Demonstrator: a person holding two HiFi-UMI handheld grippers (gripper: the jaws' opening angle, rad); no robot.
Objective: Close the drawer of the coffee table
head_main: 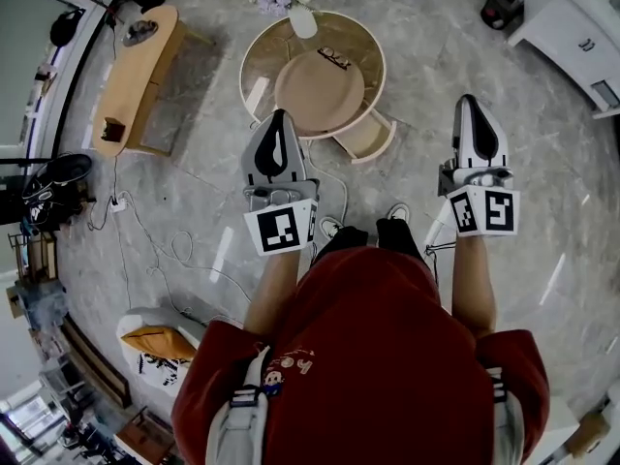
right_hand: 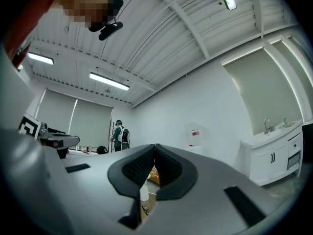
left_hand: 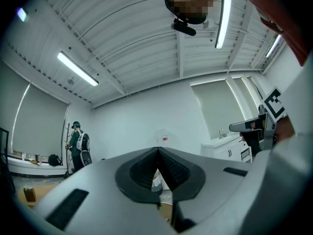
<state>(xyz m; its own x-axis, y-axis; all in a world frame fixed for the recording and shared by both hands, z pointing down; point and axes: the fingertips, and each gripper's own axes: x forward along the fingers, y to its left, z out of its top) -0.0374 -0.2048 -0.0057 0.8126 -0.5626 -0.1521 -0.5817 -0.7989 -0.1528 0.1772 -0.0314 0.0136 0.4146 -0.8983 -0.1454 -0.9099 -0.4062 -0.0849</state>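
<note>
Our red shirt (head_main: 373, 356) fills the bottom of the head view, with both forearms held out over the marble floor (head_main: 194, 163). The left hand-held gripper (head_main: 280, 119) and the right hand-held gripper (head_main: 471, 105) are both clenched on nothing, each pair of jaws pressed tip to tip.

Ahead stands the round bench (head_main: 254, 66), the coffee table of the task, carrying a vase of flowers (head_main: 291, 3). Its drawer (head_main: 366, 136) is pulled out from under the near right edge, between the two grippers and beyond them, touched by neither.

We judge the drawer to be light, stiff wood that should slide on its runners. It needs no grasp. A clenched tip pushed squarely against the middle of its curved front should send it home, while an off-centre push may skew and jam it.

Only the head view shows the drawer, bench and floor. The gripper views point roughly level and miss them. They give the closed jaws up close, the ribbed ceiling, a distant person (left_hand: 78, 141) and a white sink cabinet (left_hand: 227, 148).
</note>
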